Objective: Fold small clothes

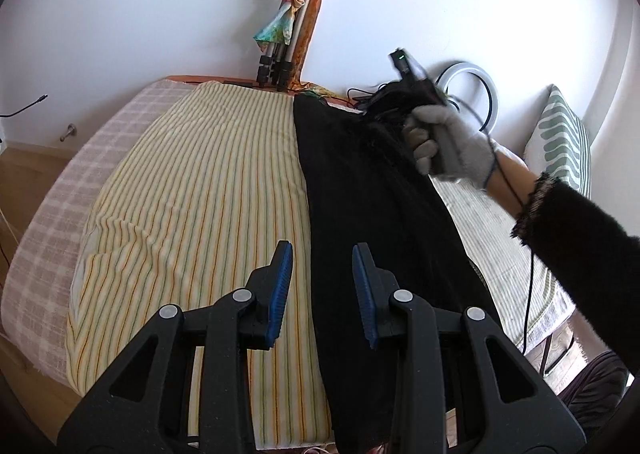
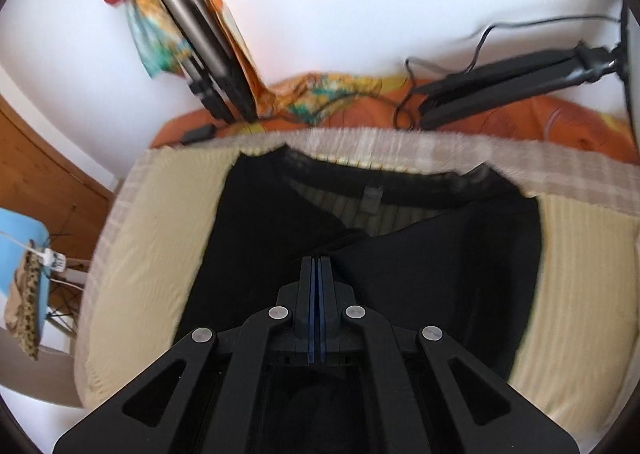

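A black garment [image 1: 372,206] lies lengthwise on a striped cloth [image 1: 208,182] that covers the bed. My left gripper [image 1: 322,254] is open and empty, hovering over the garment's left edge near its near end. In the right wrist view the garment [image 2: 440,254] shows its neckline and a folded-over flap. My right gripper [image 2: 316,260] is shut on a pinch of the black fabric near the neckline. The gloved hand holding the right gripper [image 1: 448,142] shows at the garment's far end in the left wrist view.
A folded tripod [image 1: 280,54] with a colourful scarf leans on the wall behind the bed. A ring light [image 1: 468,86] and cables lie at the far right. A patterned pillow [image 1: 560,138] stands on the right. A second dark tripod [image 2: 508,78] lies beyond the bed.
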The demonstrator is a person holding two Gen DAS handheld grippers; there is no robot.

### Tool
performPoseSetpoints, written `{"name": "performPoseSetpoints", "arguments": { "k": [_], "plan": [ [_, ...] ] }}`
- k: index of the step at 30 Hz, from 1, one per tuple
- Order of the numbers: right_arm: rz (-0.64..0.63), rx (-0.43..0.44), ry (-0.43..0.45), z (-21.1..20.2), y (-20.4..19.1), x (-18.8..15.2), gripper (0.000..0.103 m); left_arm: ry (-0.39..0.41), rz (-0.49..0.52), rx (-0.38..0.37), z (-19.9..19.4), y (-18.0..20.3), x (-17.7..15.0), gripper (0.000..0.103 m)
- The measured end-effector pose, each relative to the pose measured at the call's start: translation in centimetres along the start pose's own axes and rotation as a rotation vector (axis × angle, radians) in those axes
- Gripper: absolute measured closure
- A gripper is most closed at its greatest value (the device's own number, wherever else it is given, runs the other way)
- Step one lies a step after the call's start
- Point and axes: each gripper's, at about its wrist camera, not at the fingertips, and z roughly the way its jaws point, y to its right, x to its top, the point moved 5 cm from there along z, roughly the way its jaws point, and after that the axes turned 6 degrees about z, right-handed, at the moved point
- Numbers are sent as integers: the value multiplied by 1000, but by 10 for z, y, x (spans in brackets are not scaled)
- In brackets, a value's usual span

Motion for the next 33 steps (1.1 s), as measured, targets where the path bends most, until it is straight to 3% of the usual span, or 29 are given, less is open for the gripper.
{"name": "performPoseSetpoints", "arguments": {
  "k": [2, 5, 11, 17, 21, 24, 28, 31, 33],
  "plan": [
    [3, -3, -34, 11, -1, -3, 99, 3, 7, 12, 0, -2, 1, 72],
    [17, 72, -16, -4, -4, -3, 90, -13, -8, 8, 2, -7, -2, 72],
    [-23, 65, 87, -97, -5, -31, 85, -31, -3, -1, 0, -8, -11, 72],
    [-86, 55, 137, -194, 0, -133, 85, -56, 41, -97, -12, 17, -29, 72],
    [-61, 32, 116, -223, 16, -219, 85, -88, 81, -208, -16, 61, -48, 72],
    [-44, 46, 80, -225, 22, -278, 85, -127, 145, -263, -14, 94, -59, 72],
    [-59, 69, 39, -226, 21, -353, 85, -189, 207, -266, -2, 120, -79, 72],
    [-86, 96, 13, -219, 13, -388, 85, -244, 193, -275, 9, 123, -91, 72],
    [-129, 68, 4, -212, 8, -400, 85, -270, 194, -265, 16, 124, -98, 72]
  ]
}}
